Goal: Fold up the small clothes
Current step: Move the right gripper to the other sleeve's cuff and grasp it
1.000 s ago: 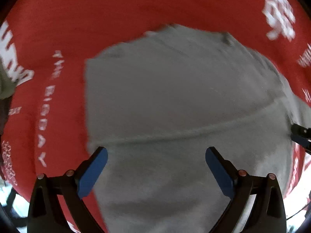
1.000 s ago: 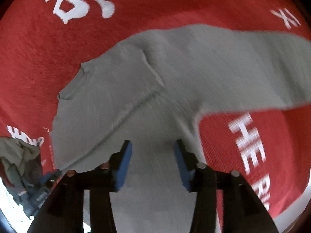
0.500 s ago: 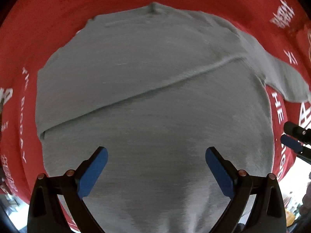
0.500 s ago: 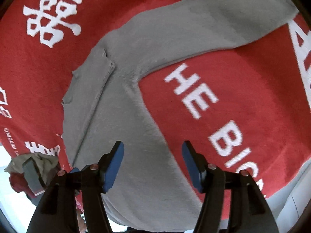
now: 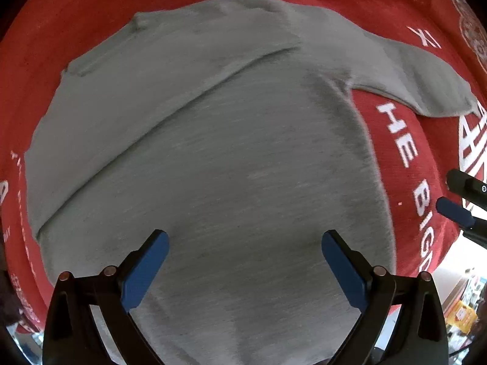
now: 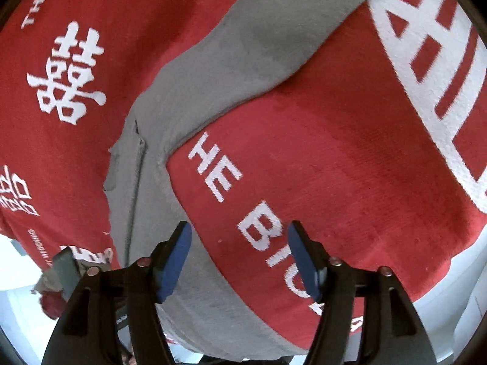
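The grey shirt (image 5: 219, 164) lies flat on the red cloth (image 5: 76, 15), and since a moment ago both views have drawn back from it: the left view now takes in its whole right sleeve (image 5: 420, 76), and the right view has swung off the body onto bare cloth. One side is folded over along a diagonal crease. The body runs from near the cameras away, the sleeve sticking out to the right. Red cloth shows beyond the top, left and right edges; its near edge is close below the right gripper (image 6: 240, 258). The left gripper (image 5: 243, 267) hovers wide apart over the body, holding nothing. The right gripper is partly spread, empty, over the shirt's right edge.
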Demonstrator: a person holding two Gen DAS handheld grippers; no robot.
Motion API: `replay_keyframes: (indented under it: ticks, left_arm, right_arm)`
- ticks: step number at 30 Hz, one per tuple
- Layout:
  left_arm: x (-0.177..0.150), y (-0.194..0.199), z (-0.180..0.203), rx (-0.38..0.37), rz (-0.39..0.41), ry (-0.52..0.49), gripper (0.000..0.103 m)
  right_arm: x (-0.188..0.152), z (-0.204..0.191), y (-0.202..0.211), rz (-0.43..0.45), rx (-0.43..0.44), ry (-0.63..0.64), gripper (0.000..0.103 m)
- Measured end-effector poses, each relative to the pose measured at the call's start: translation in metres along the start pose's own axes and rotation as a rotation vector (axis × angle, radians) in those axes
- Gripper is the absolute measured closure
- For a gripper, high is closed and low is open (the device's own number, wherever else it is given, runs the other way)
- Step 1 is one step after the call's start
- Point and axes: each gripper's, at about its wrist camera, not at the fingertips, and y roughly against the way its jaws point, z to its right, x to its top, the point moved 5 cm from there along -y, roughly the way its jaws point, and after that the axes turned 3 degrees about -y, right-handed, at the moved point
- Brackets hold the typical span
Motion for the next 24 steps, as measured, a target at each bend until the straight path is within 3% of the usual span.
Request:
replay_keyframes:
  ticks: [8,16,21,24]
  left_arm:
    - [0.02,-0.006,0.041,0.004,-0.011,-0.045,0.003]
    - [0.04,-0.004,0.075,0.016,0.013,-0.066,0.003]
    - [0.06,-0.001,0.086,-0.06,0.036,-0.016,0.003]
    - [0.075,0.001,0.09,-0.069,0.073,0.016,0.003]
  right_arm:
    - [0.02,0.014,0.014,0.05,0.003,-0.026,0.033]
    - [0.065,0.033,0.04,0.145,0.068,-0.09,0.033]
    - [0.093,0.042,0.052,0.211,0.133,-0.126,0.033]
    - [0.104,0.045,0.053,0.233,0.148,-0.144,0.033]
